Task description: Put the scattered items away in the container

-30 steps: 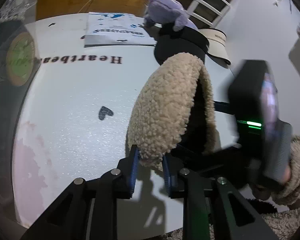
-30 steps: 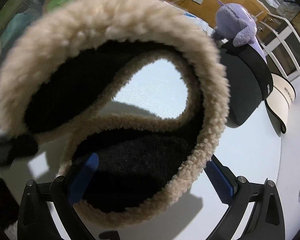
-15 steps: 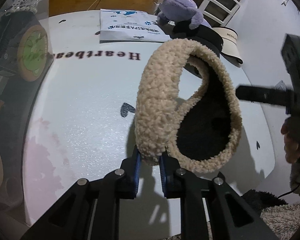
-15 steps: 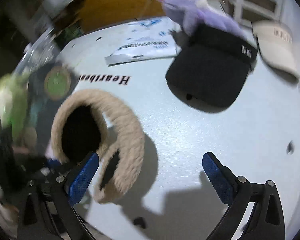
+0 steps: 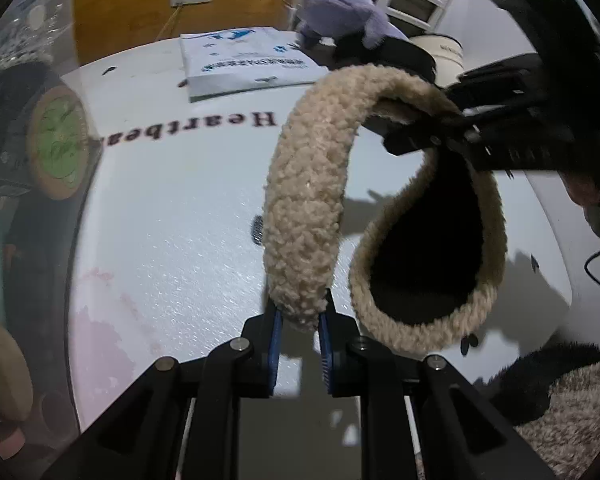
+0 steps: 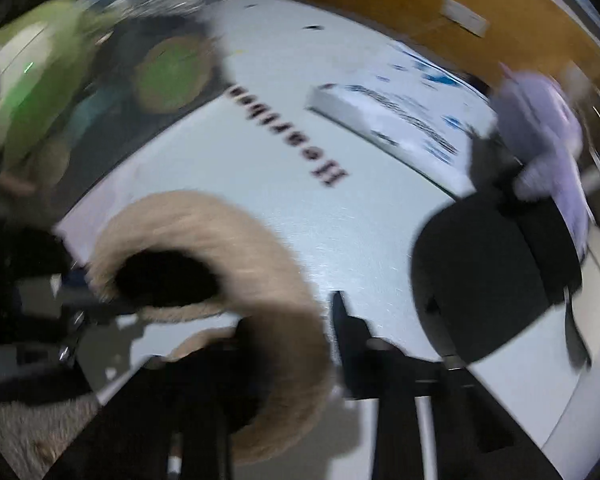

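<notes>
A pair of beige fleece earmuffs (image 5: pixel 304 216) with black lining hangs over the white table (image 5: pixel 172 240). My left gripper (image 5: pixel 299 332) is shut on the lower end of the band, blue pads pressing the fleece. In the blurred right wrist view the earmuffs (image 6: pixel 260 248) lie between my right gripper's (image 6: pixel 296 328) fingers, whose jaws are closing on the fleece at the band's other end. The left wrist view shows those black fingers (image 5: pixel 420 142) clamped on the top of the band. A clear container (image 5: pixel 28 40) with several items stands at the table's left.
A white printed packet (image 5: pixel 244 60), a purple plush toy (image 6: pixel 540 120), a black visor cap (image 6: pixel 488 280) and a beige visor (image 5: pixel 444 56) lie at the table's far side. A fluffy rug (image 5: pixel 572 420) lies below the near edge. A person's hand (image 5: pixel 580 192) holds the right gripper.
My right gripper drew back from the earmuffs with jaws wide, then returned and narrowed its jaws onto the band's far end. The left gripper kept its hold throughout.
</notes>
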Motion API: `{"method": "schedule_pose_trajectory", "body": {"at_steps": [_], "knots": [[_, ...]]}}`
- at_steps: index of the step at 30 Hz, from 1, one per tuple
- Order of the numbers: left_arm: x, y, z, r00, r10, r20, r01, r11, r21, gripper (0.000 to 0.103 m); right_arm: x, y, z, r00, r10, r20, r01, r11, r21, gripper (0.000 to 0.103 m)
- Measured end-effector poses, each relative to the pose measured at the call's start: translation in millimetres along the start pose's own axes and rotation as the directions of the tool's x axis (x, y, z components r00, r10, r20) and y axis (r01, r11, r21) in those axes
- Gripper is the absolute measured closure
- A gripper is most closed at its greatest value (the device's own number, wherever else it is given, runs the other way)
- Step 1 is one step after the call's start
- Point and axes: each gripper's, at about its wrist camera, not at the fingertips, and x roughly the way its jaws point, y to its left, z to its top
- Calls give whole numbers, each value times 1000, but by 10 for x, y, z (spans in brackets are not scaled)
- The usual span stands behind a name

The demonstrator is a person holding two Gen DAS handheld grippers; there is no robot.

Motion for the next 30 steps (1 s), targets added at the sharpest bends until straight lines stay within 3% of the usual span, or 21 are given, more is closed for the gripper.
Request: {"method": "schedule_pose_trajectory", "body": {"at_steps": [3,4,5,6,8,9,11,14,15,17,18,21,24,26,28,30], "knots": [[-91,145,88,998,-50,38,54,993,-103,81,-92,93,55,988,-141,66,147,984,-99,85],[-139,183,122,996,-62,57,70,989,-133,74,-143,111,78,973,-206,105,218,968,-121,85],[-212,227,158,994,-69,88,82,984,-157,66,-204,128,98,949,-276,152,298,944,-144,85],[-252,241,178,992,-71,104,88,982,-167,62,-313,172,107,901,-368,228,411,894,-180,85],[-357,292,211,986,-77,145,105,976,-193,46,-427,278,73,834,-458,309,533,814,-231,85],[-395,315,217,984,-77,158,109,973,-205,44,-432,357,26,798,-496,343,590,760,-273,85],[-429,353,222,984,-65,167,102,970,-223,43,-344,520,-107,773,-515,371,630,692,-353,85],[-404,385,226,986,-48,159,85,967,-239,43,-196,797,-372,803,-478,356,596,653,-468,85],[-386,392,228,987,-43,155,80,967,-243,43,-170,907,-477,803,-469,366,595,634,-493,85],[-357,396,225,987,-46,152,83,964,-251,43,-196,1107,-641,779,-456,431,627,585,-514,85],[-349,386,219,987,-64,148,100,962,-253,43,-215,1177,-685,785,-442,434,619,586,-522,85],[-314,301,197,987,-110,120,136,963,-235,43,-309,1279,-757,822,-399,406,566,639,-520,84],[-310,226,160,983,-147,108,168,963,-210,43,-343,1253,-846,850,-383,362,526,667,-527,78],[-287,181,142,982,-166,89,181,963,-201,43,-341,1188,-871,873,-369,319,487,700,-522,65],[-262,105,112,984,-166,69,176,968,-177,43,-352,1107,-882,911,-335,242,413,756,-507,33],[-215,4,85,985,-168,47,174,973,-149,43,-415,1047,-889,936,-294,191,350,813,-465,30]]}}
